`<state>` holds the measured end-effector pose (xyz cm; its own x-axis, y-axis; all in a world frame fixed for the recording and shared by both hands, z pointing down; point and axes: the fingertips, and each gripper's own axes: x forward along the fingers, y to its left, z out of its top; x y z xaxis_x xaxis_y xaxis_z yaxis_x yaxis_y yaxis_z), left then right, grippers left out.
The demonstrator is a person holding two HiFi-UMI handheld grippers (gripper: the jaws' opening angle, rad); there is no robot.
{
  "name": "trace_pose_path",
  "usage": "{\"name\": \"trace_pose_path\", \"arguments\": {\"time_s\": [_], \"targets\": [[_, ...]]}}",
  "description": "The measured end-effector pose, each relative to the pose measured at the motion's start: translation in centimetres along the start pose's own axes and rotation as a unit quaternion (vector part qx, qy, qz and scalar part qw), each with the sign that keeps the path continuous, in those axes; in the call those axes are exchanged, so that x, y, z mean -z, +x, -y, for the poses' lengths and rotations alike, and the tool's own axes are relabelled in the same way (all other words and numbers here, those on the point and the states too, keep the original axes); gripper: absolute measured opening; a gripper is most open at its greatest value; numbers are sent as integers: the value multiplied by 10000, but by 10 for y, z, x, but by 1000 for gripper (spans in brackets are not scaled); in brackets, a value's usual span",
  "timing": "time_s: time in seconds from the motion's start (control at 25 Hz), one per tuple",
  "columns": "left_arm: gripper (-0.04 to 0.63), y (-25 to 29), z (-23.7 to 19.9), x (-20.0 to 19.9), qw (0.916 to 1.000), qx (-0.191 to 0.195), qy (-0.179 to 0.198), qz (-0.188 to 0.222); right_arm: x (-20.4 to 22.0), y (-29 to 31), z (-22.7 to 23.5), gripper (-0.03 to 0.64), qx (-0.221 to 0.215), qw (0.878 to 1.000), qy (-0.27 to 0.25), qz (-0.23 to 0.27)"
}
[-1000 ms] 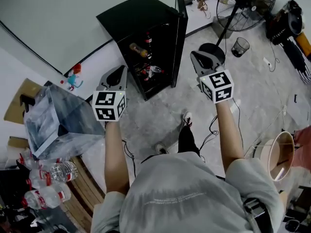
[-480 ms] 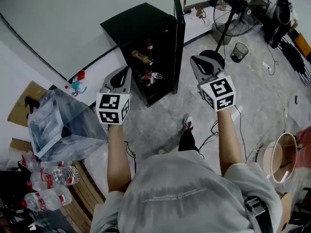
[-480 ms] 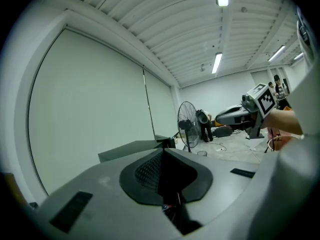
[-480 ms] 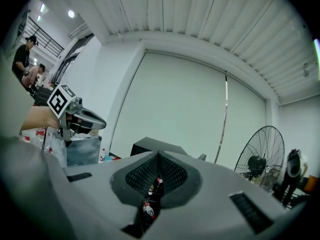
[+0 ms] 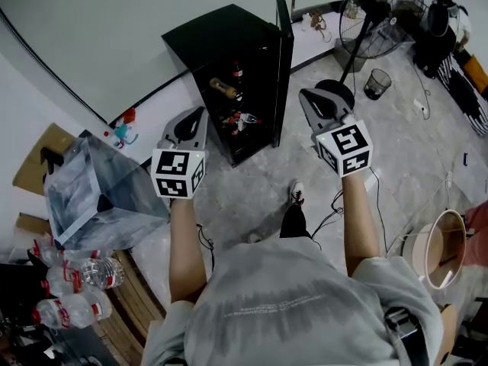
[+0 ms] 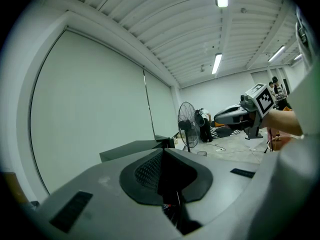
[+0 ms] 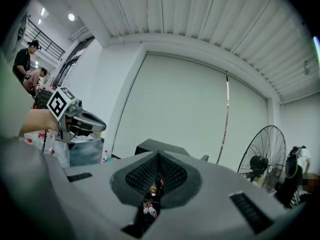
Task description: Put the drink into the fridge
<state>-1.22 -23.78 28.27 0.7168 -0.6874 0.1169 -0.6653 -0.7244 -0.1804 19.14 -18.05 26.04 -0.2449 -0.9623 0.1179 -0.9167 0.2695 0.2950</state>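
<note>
The black fridge (image 5: 229, 36) stands open ahead of me, its door (image 5: 284, 67) swung to the right. Drinks lie on its shelves: an amber bottle (image 5: 223, 88) and a dark cola bottle (image 5: 238, 72). My left gripper (image 5: 198, 114) is held at chest height, shut and empty, short of the fridge's left side. My right gripper (image 5: 306, 96) is shut and empty beside the door's edge. In the right gripper view the shut jaws (image 7: 159, 155) leave a slit that shows a fridge bottle (image 7: 149, 205). The left gripper view shows shut jaws (image 6: 162, 153) above the fridge top.
A clear plastic bag (image 5: 91, 197) stands at my left, with several water bottles (image 5: 76, 307) below it. A pedestal fan (image 5: 377, 14) and a small bin (image 5: 376, 82) are at the right rear. A round tub (image 5: 438, 246) sits at the right, and cables lie on the floor.
Both grippers stay shut and empty and have drifted slightly right and down in the head view. The fridge and its bottles are unchanged.
</note>
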Motion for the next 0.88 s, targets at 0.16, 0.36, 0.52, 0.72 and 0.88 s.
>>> {"name": "trace_pose_path", "arguments": {"time_s": [0.16,0.36,0.52,0.72,0.88], "targets": [[15,-1,-1,1,10000,-11,-16,-1,2,-1,2,0,17,10000,82,25],[15,-1,-4,4,10000,-5,-33,-22,4,3,2,0,14,10000,79,-12],[15,1,-7,6,10000,-10,-29,-49,4,6,1,0,0,10000,77,-29],[15,1,-9,10,10000,-11,-39,-66,7,8,-2,0,-16,10000,67,-38],[15,1,-10,13,9999,-6,-64,-83,9,10,-3,0,-35,10000,60,-67]]}}
